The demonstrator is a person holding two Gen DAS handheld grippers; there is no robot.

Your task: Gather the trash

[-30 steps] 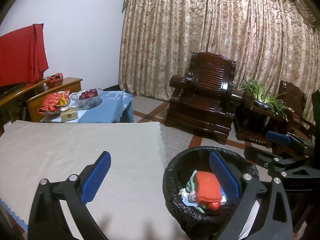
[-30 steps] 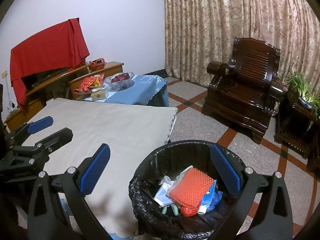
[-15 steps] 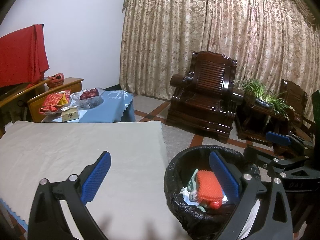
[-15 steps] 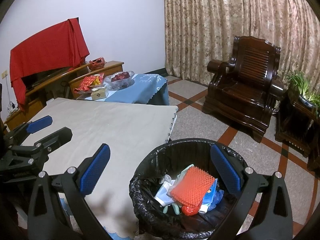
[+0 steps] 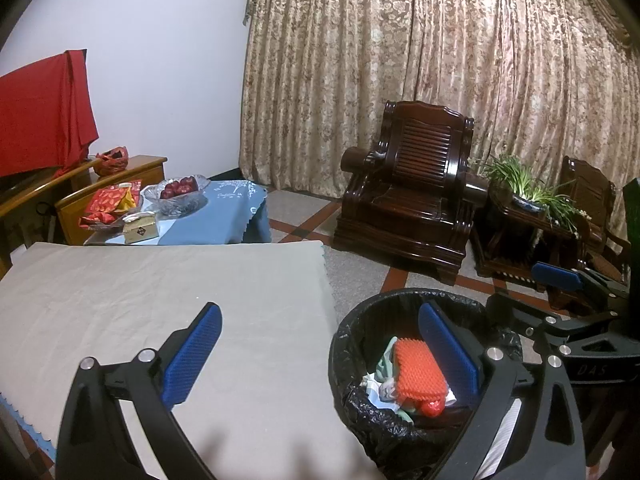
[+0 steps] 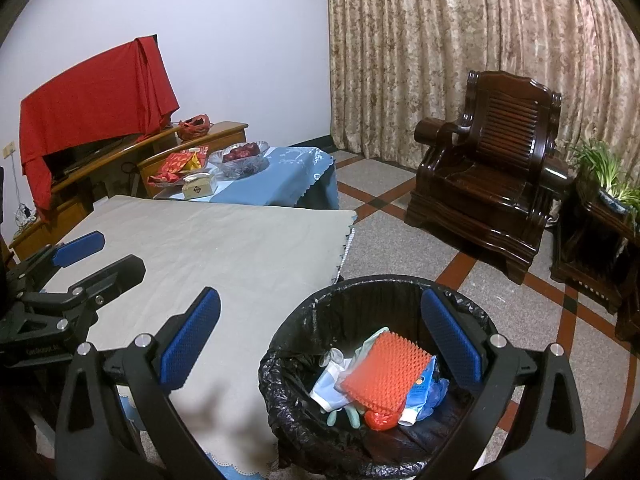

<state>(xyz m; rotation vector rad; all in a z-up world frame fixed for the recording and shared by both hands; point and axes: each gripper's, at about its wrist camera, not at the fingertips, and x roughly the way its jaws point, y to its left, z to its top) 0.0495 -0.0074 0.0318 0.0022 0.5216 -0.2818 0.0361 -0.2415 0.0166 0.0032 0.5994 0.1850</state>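
Both the left gripper (image 5: 316, 344) and right gripper (image 6: 320, 328) hang wide and empty, the trash (image 6: 380, 376) already lies in the black-lined bin (image 6: 304, 380) beside the cloth-covered table (image 6: 224, 248), and a careless sweep could likely tip the bin.

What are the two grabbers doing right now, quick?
Left gripper: open, holding nothing.
Right gripper: open, holding nothing.
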